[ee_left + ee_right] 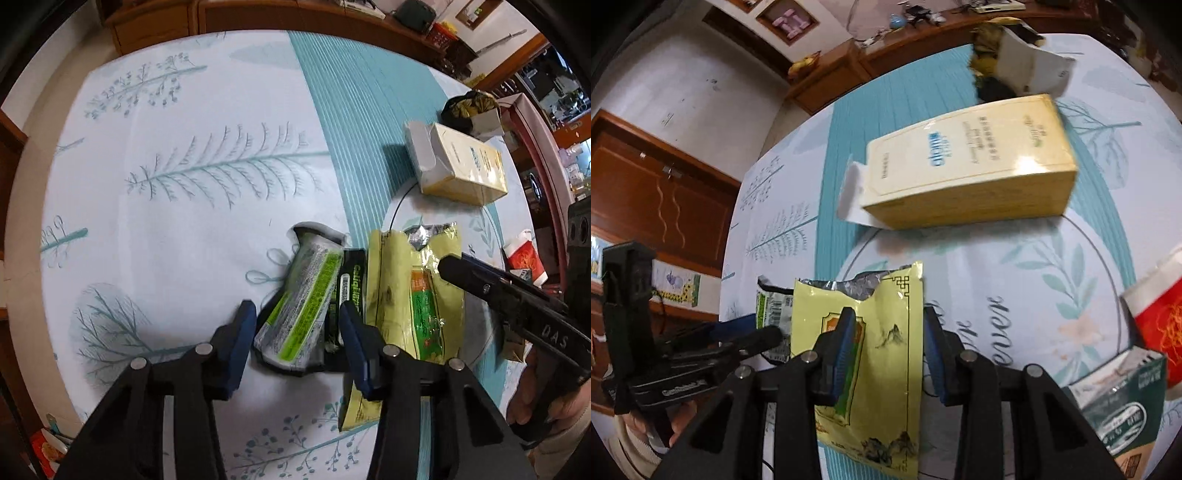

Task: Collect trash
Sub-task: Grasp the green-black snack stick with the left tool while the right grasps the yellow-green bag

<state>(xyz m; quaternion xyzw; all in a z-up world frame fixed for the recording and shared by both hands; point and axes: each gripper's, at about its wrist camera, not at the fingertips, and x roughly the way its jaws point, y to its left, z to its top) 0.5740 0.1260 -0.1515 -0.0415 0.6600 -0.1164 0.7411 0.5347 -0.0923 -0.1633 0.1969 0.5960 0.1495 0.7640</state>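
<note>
We straddle two wrappers: left hand-held gripper [297, 325] open around the green-striped wrapper [303, 306], right hand-held gripper [890, 332] open around the yellow tea pouch [875, 369]; next, squeeze and lift.

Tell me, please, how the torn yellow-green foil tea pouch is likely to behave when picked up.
The yellow-green foil tea pouch lies flat with its top torn open, so it is probably empty and light. Its thin, glossy film would likely flop and might slip between the right gripper pads.
</note>
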